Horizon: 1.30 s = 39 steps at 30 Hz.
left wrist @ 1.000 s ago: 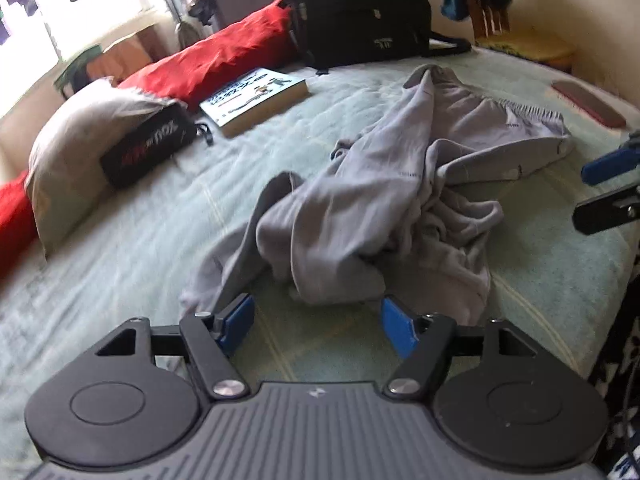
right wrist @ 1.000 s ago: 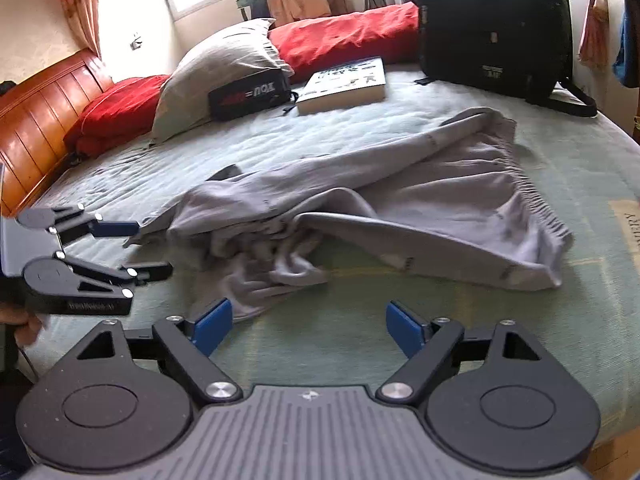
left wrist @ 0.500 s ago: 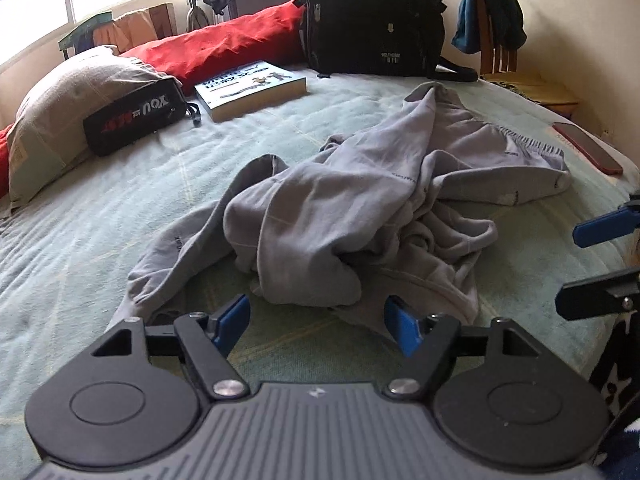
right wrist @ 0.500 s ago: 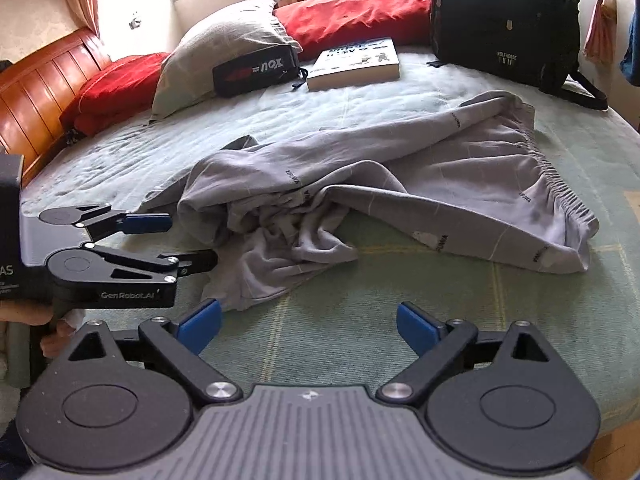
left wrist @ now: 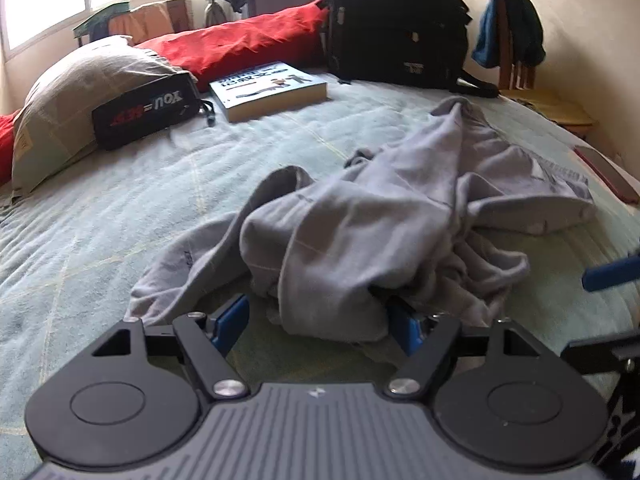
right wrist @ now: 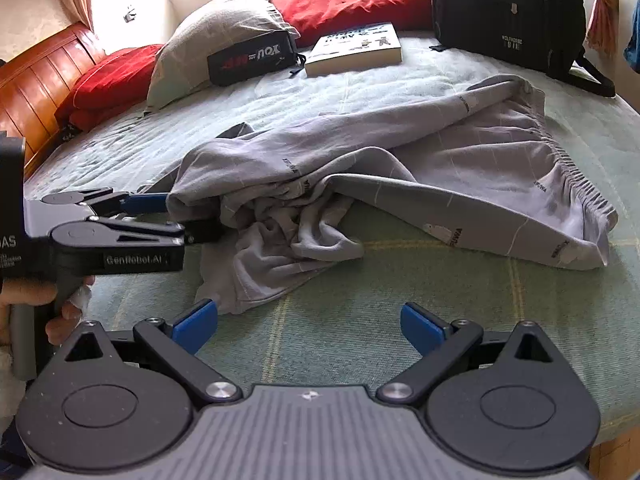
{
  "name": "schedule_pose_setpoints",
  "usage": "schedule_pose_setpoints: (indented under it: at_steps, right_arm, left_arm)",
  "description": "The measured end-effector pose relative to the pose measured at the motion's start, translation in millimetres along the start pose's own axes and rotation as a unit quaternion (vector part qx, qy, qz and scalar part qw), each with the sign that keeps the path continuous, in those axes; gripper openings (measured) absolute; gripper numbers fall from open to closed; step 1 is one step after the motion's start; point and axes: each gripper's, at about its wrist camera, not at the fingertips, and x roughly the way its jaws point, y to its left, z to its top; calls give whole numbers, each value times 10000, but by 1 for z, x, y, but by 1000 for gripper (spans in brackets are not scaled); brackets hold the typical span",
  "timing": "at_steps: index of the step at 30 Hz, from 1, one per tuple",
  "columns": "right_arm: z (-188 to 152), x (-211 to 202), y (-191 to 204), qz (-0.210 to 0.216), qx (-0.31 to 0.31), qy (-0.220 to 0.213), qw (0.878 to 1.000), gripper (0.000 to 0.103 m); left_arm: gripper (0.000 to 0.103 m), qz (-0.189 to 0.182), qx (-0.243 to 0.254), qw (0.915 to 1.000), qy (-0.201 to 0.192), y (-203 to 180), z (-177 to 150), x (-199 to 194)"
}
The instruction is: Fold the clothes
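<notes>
- Left wrist view: the left tool [left wrist: 318, 322] sits low over the pale green bed [left wrist: 100, 216], its blue pads apart; a fold of the crumpled grey trousers [left wrist: 360, 232] lies between them, the right-hand pad tucked against the cloth, no squeeze visible.
- The trousers sprawl from the centre of the frame toward the right, the waistband end at the right edge beside a red phone [left wrist: 608, 174].
- At the right edge, one blue pad of the right tool [left wrist: 612, 276] pokes into the frame.
- Upper left: a beige pillow [left wrist: 80, 92] with a black pouch [left wrist: 146, 114] leaning on it; a book [left wrist: 268, 88] lies just beside the pouch; a red bolster [left wrist: 248, 46] and a black backpack [left wrist: 396, 24] stand behind.
- Right wrist view: the right tool [right wrist: 308, 326] has just been opening and its pads stand wide apart over bare bedcover, nothing between them; the trousers' near edge lies just beyond the left pad.
- Centre of the frame: the grey trousers [right wrist: 400, 184], elastic waistband at the right, bunched legs at the left.
- Left of the frame: the left tool [right wrist: 176, 216], held in a person's hand [right wrist: 52, 304], its tips at the bunched cloth.
- Upper left: a wooden headboard [right wrist: 44, 80] and red cushions [right wrist: 108, 84].
</notes>
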Motion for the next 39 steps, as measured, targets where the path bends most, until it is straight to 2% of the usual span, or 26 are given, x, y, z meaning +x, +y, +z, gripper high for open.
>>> schedule_pose_setpoints:
  at_steps: [11,15,17,20,23,26,31,39]
  right_arm:
    - [5,3,-9,-10,161,-64,9999,100]
    - [4,4,-12,84,260,-98,9996,100]
    - [4,4,-13,94,269,-95,9995,100]
    - [5,3,-16,110,297,-113,9994,100]
    - [5,0,-20,129,351,-173,9992,100]
    - [6,-2,-23,151,381,-232,9989,101]
    - [6,-2,-26,163,392,-246,9988,101]
    - [10,1,-39,99,523,-296,9981,101]
  left_arm:
    - [77,779,-3,9968,-154,26,22,-1]
    - [79,594,-277,9978,90,32,26,6]
    - [79,644,-119,9978,120,27,25,9]
    - [80,1113,39,9938,13,29,30,11]
    - [80,1353,-118,9907,-47,41,43,12]
    - [80,1655,100,9861,-126,45,57,18]
    - [80,1940,416,9800,-145,49,80,36]
    - [80,2408,598,9687,-121,69,124,74]
